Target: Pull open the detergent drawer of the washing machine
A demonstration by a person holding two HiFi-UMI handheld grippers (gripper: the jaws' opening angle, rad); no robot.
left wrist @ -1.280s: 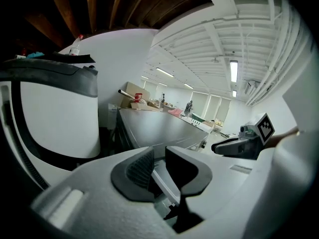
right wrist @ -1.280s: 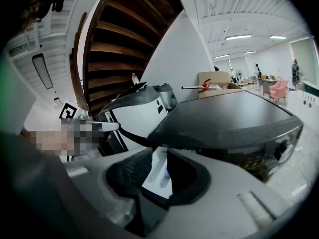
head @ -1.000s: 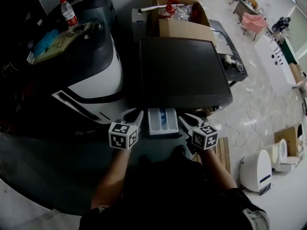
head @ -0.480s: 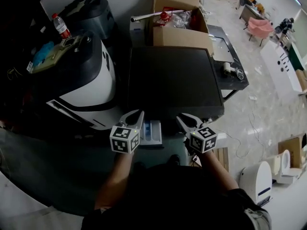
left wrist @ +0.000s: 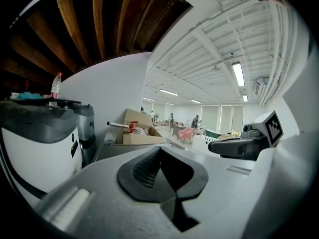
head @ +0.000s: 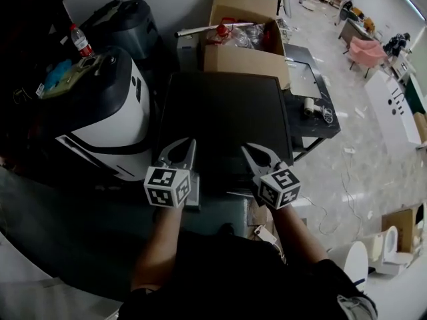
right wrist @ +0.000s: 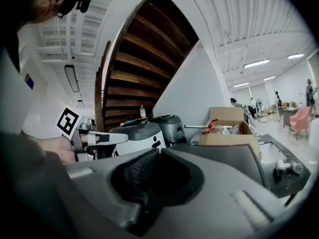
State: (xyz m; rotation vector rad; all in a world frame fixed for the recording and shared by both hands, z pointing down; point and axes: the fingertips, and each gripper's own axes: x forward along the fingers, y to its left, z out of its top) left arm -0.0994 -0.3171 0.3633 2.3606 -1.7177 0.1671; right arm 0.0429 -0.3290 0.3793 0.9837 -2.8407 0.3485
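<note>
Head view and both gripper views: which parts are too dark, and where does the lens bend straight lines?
Head view: the left side is in deep shadow, the floor at right is bright. Left gripper view: black corners, the ceiling curves. Right gripper view: the wooden stairs bow strongly.

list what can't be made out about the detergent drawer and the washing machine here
White detergent drawer: head view, mostly behind the left hand-held gripper, jaws just closed, empty; compartments hidden. Neither gripper view shows the drawer.
Dark-topped washing machine: front hidden under its own top, head view.
Red-capped clear plastic bottle: label too small, every view.
</note>
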